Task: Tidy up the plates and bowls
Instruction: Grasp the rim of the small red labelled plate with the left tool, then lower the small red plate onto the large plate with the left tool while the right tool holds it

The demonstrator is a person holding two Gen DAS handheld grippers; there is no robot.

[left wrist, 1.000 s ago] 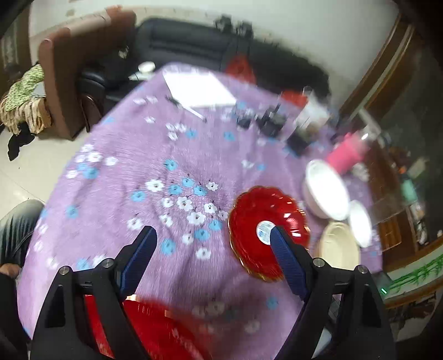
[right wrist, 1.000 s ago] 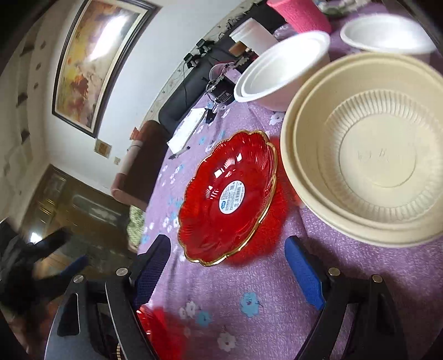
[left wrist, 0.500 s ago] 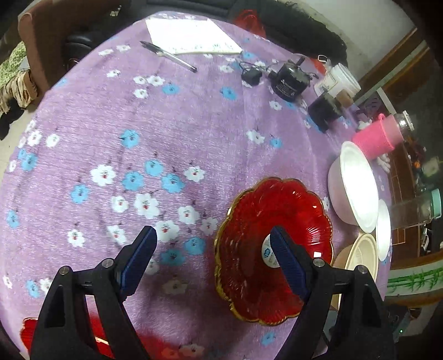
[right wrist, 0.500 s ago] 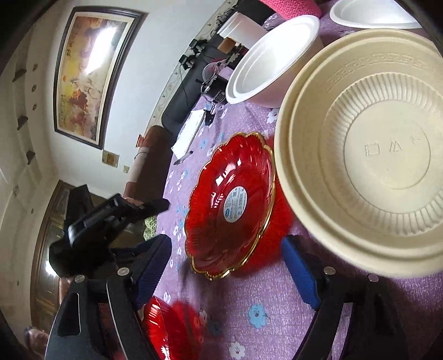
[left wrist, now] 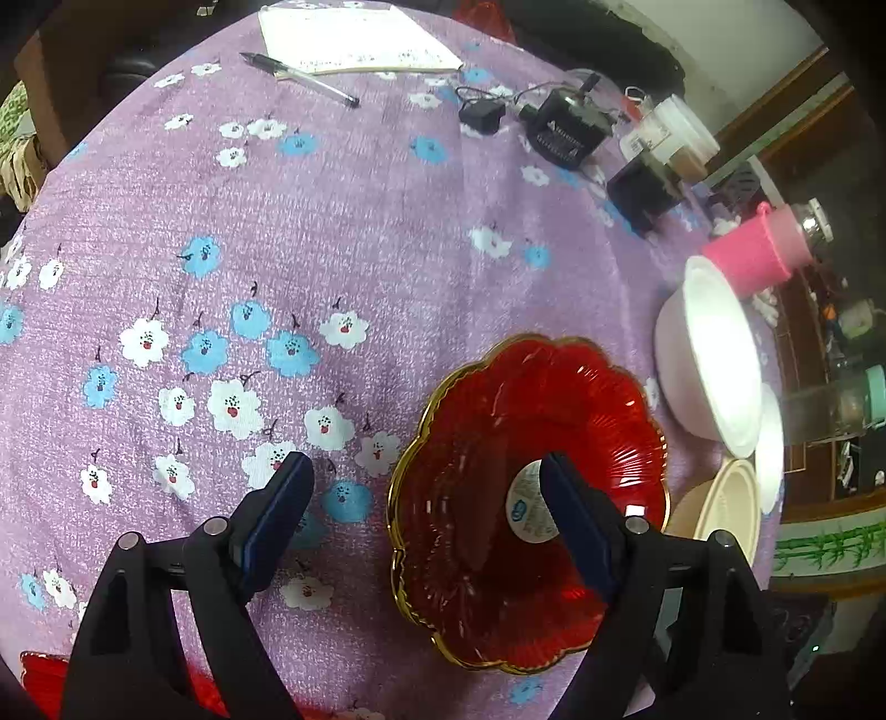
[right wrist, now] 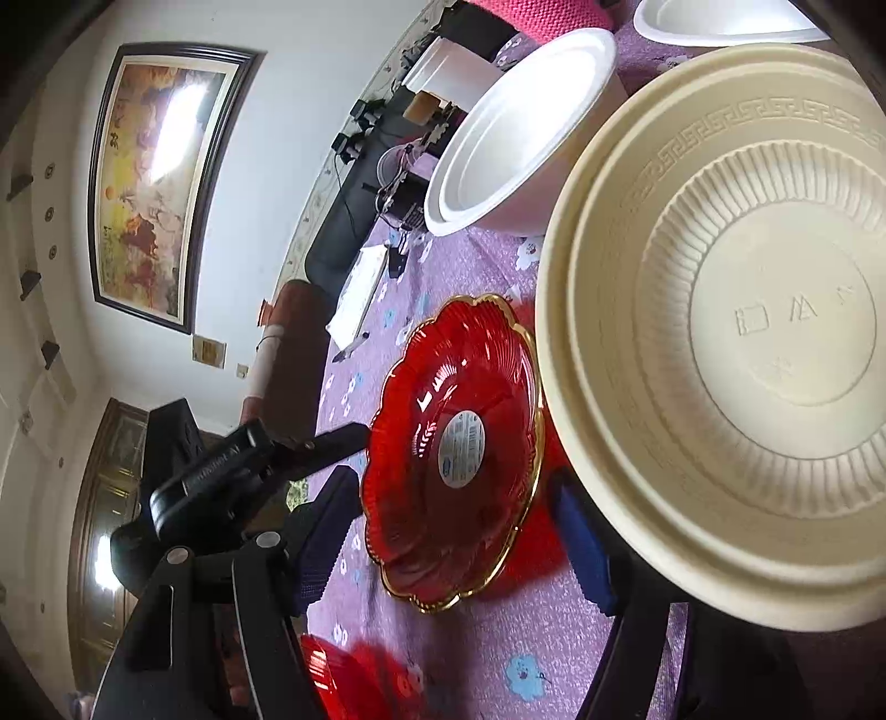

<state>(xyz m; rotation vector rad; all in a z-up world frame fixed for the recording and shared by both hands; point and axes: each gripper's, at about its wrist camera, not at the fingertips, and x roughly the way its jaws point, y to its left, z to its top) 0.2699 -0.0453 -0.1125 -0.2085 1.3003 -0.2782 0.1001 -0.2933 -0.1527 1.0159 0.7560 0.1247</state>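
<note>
The left gripper point(left wrist: 426, 493) has been brought low over the table point(left wrist: 343, 232), jaws wide and empty, straddling the near rim of the red plate point(left wrist: 487, 498) (toward the right edge, beside the bowls point(left wrist: 714, 354)). A grasp seems imminent. The right gripper point(right wrist: 454, 526) is likewise open, holding nothing.

My left hand-held gripper point(left wrist: 421, 515) is hovering wide open at the bottom of the frame, its right finger point(left wrist: 576, 520) lying over the red plate point(left wrist: 498, 498) with the gold rim. The plate is sitting on the purple flowered desk point(left wrist: 332, 232). At the right edge, a white bowl point(left wrist: 714, 360) and a cream bowl point(left wrist: 725, 509) are standing below a pink cup point(left wrist: 758, 249). A pen point(left wrist: 299, 77) and paper point(left wrist: 354, 33) are lying at the top.
</note>
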